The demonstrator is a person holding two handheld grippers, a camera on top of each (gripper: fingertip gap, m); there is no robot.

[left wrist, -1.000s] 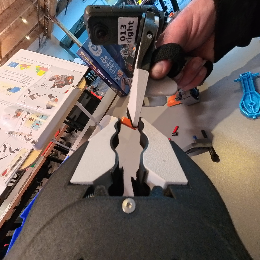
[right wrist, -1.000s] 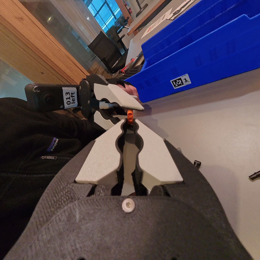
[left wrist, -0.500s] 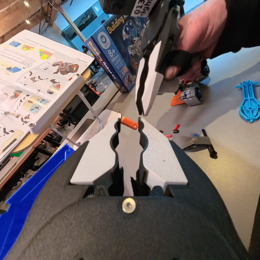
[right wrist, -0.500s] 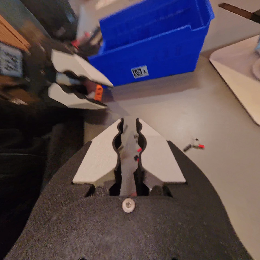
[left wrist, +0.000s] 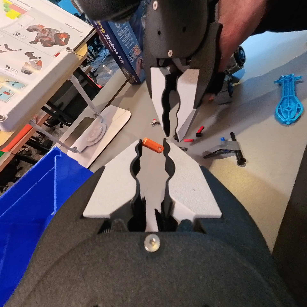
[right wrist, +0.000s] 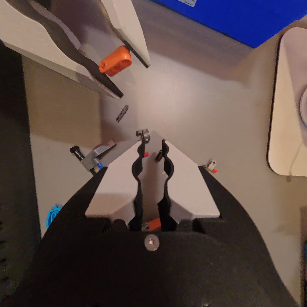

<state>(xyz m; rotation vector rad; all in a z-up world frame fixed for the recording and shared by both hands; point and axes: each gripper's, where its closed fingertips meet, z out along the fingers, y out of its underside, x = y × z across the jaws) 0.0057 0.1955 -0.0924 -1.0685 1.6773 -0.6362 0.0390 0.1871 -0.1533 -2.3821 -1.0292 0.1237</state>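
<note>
My left gripper (left wrist: pixel 151 142) is shut on a small orange piece (left wrist: pixel 152 147), pinched crosswise between its fingertips a little above the grey table (left wrist: pixel 249 174). In the right wrist view the same left gripper (right wrist: pixel 134 81) shows at the upper left with the orange piece (right wrist: pixel 116 61). My right gripper (right wrist: pixel 152 141) is open and empty and points straight down at the table. Its tips hover over a small grey connector (right wrist: pixel 143 133), a red pin (right wrist: pixel 146 154) and a black pin (right wrist: pixel 159 155). In the left wrist view the right gripper (left wrist: pixel 172 137) stands just beyond the orange piece.
A blue bin (left wrist: pixel 33 191) is at the left. A white stand base (left wrist: pixel 103 132) carries an instruction booklet (left wrist: pixel 33 58). Behind it stands a kit box (left wrist: pixel 123 49). A grey assembly with a black axle (left wrist: pixel 229 147), red pins (left wrist: pixel 188 140) and a light blue part (left wrist: pixel 289 103) lie at the right. One gripper's finger ends stand about 7 centimeters off the other's.
My right gripper has let go of the orange piece, lifted away and turned to point down at the table. My left gripper keeps the orange piece.
</note>
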